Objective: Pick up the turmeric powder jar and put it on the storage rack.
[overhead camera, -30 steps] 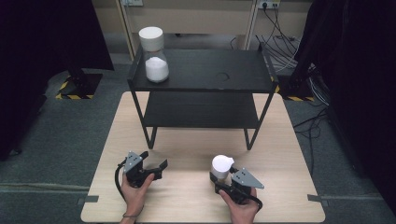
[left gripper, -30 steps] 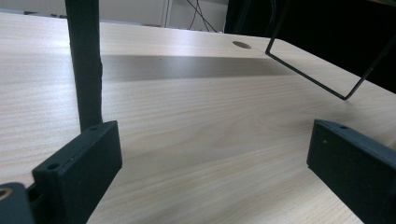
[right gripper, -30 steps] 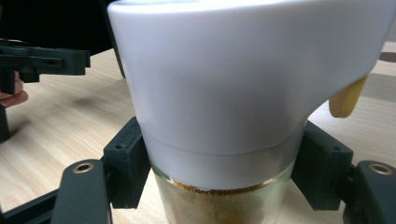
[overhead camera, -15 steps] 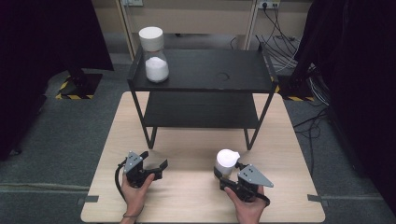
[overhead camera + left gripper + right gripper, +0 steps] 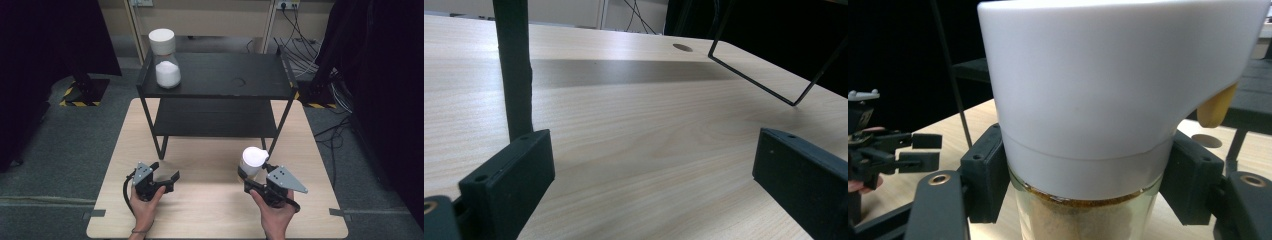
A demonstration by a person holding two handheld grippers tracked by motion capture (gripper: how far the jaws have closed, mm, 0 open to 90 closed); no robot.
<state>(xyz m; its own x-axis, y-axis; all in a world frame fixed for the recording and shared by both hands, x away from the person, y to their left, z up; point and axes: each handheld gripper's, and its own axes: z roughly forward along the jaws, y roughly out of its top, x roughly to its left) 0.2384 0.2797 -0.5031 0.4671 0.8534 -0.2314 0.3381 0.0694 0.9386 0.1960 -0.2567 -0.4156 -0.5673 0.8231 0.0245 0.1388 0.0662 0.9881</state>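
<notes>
A glass jar of brown powder with a white lid stands upright between the jaws of my right gripper, which is shut on it just under the lid, near the shelf's front right leg. In the right gripper view both pads press on the glass. Over the table's front left my left gripper stands open. Its jaws are wide apart with nothing between them, just above the wood. A second jar, white-lidded and holding white powder, sits on the shelf's top left corner.
A black two-tier metal shelf stands on the far half of the wooden table. One of its legs rises just ahead of my left gripper. Cables and dark curtains lie beyond the table.
My right gripper has carried the brown-powder jar to the right and farther from the table's front edge. The left gripper has stayed in place.
</notes>
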